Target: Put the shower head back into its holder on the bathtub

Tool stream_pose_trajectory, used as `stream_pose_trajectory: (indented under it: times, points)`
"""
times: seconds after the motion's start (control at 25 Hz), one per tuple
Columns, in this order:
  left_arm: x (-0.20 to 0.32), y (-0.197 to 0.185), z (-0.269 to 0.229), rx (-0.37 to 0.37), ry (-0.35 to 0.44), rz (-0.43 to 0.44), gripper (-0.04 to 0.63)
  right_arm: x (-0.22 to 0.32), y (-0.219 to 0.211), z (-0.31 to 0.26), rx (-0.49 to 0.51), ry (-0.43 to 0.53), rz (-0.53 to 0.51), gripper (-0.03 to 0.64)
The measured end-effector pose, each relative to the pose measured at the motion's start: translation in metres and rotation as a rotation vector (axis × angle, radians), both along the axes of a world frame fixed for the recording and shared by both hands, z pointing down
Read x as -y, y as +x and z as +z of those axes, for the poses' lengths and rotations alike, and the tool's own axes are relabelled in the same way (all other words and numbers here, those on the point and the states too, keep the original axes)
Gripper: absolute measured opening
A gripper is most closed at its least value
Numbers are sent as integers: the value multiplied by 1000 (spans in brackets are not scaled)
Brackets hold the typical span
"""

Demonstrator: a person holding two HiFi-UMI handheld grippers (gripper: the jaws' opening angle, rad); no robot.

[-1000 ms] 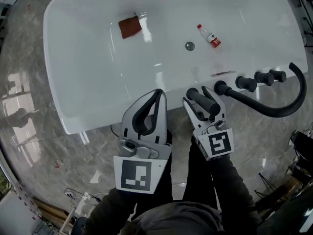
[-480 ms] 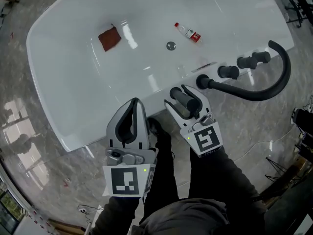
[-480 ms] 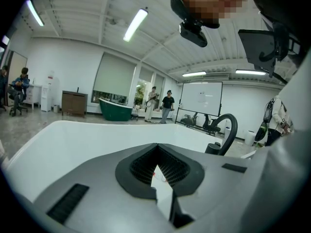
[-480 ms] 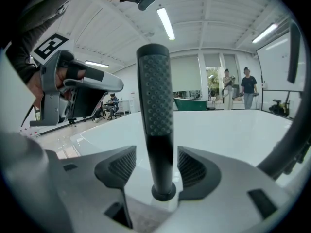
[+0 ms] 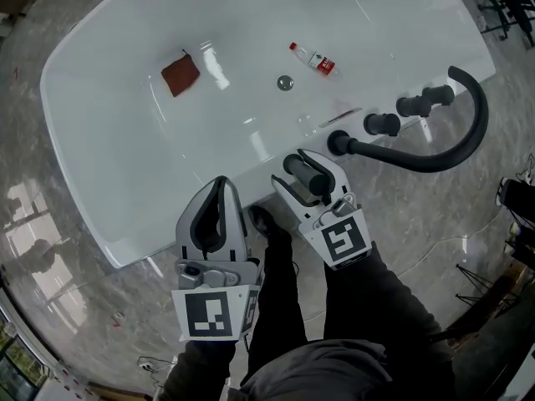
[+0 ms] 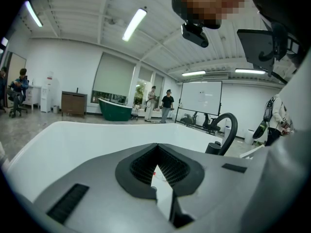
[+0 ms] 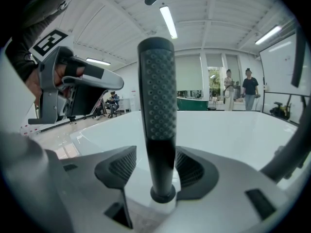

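**Shower head: held by the right gripper at the tub's near rim**

Shower head (image 5: 306, 174): black stick type with a dimpled face. Its long axis is upright in the right gripper view, collar end down, close over the white rim of the bathtub (image 5: 92, 174). Whether the collar is already seated cannot be told.

Right gripper (image 7: 158, 168): jaws closed about the lower handle, one pad on each side.

Holder: not identified for certain. It is judged to be either directly beneath the collar or among the black fittings (image 5: 382, 124), which run along the rim toward 2 o'clock beside the arched spout (image 5: 418, 162). Either way the right gripper is the nearer.

Left gripper (image 5: 220, 187): at 8 o'clock of the shower head, jaw tips together, holding nothing.
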State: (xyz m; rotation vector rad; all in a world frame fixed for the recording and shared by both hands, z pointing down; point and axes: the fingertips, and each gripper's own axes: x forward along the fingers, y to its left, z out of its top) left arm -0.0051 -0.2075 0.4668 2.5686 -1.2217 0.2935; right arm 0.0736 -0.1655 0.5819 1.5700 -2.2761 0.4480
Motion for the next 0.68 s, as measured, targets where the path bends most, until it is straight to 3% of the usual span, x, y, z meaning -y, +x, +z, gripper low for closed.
stream_pose_trajectory:
  times: [0.68]
  points:
    - [3, 1, -2, 0, 4, -2, 3, 4, 0, -1, -3, 2, -15, 253]
